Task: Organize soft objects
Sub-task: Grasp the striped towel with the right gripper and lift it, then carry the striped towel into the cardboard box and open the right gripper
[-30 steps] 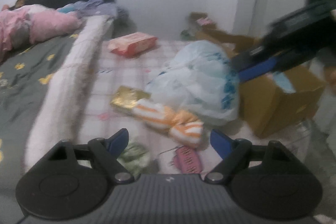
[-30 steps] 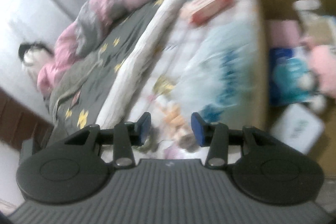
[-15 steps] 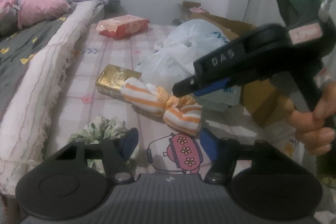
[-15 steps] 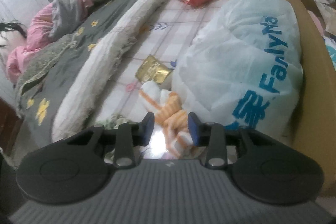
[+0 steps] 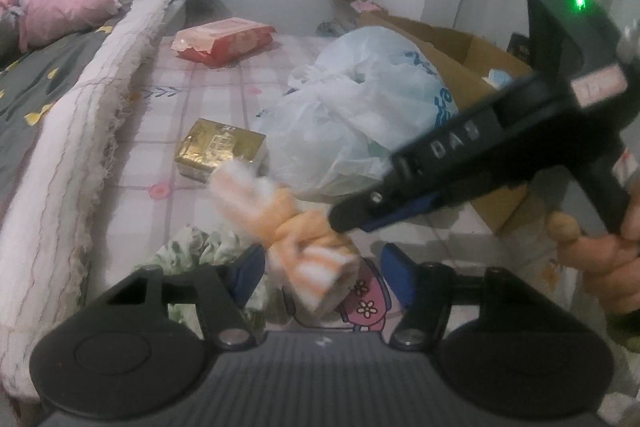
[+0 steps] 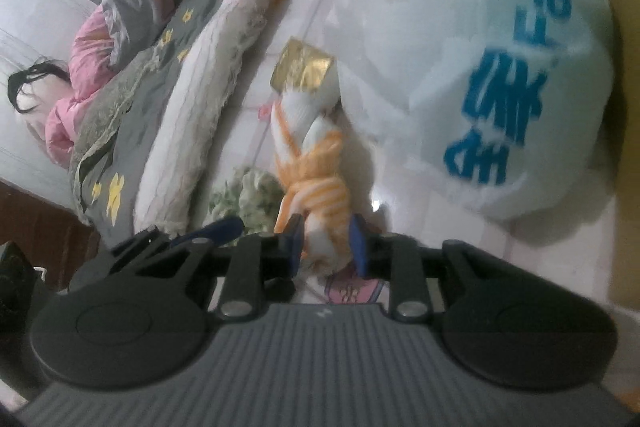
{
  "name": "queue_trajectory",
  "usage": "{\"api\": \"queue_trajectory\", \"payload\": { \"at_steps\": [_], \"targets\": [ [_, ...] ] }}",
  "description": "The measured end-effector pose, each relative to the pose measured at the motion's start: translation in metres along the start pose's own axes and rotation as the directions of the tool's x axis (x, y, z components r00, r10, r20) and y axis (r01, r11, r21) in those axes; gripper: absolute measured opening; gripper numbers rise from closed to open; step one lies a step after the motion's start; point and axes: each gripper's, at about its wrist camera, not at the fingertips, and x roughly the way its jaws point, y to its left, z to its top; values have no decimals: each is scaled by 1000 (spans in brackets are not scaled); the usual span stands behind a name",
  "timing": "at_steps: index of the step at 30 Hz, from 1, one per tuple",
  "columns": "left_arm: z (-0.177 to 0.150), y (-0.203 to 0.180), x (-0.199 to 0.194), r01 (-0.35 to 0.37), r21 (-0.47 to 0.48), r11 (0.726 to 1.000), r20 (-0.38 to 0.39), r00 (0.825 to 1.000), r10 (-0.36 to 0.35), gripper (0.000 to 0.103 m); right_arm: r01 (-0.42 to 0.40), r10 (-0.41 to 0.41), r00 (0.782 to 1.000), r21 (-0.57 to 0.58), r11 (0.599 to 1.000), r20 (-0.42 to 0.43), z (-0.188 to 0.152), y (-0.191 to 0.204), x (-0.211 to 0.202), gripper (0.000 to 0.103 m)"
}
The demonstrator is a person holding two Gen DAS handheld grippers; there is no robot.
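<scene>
With the right claw [image 6: 326, 241] just closed onto the striped sock bundle [image 6: 316, 163], lift straight up, keeping the half-open, empty left claw [image 5: 322, 273] clear.

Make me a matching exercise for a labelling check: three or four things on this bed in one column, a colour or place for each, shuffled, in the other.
Things:
1. knotted striped cloth
2. foil packet
3. plastic bag
4. tissue pack

Descriptions:
A. red and pink, far up the sheet
B. white with blue lettering, beside the cardboard box
C. orange and white, between the right gripper pads
D. gold, just beyond the cloth

Pairs: 1-C, 2-D, 3-B, 4-A
</scene>
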Motion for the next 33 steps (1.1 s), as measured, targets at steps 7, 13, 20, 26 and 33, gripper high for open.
{"api": "queue_trajectory", "payload": {
  "at_steps": [7,13,20,26,33],
  "targets": [
    [11,3,24,-33,-3,999,-59,998,33,65,-8,9,1000,17,1000,-2,16,2,19,31],
    [13,9,31,-59,-14,998,-96,994,58,65,-71,73,997,49,996,-32,22,2,34,34],
    [13,20,41,-71,-99,993,-138,989,57,64,-134,140,988,93,987,-60,20,-1,49,37],
    [16,20,31,-58,-114,992,-125,991,43,60,-155,159,986,92,984,-39,17,-1,44,37],
    [23,8,1,-79,-87,993,-44,996,75,59,-191,191,982,50,980,9,16,14,17,36]
  ]
}}
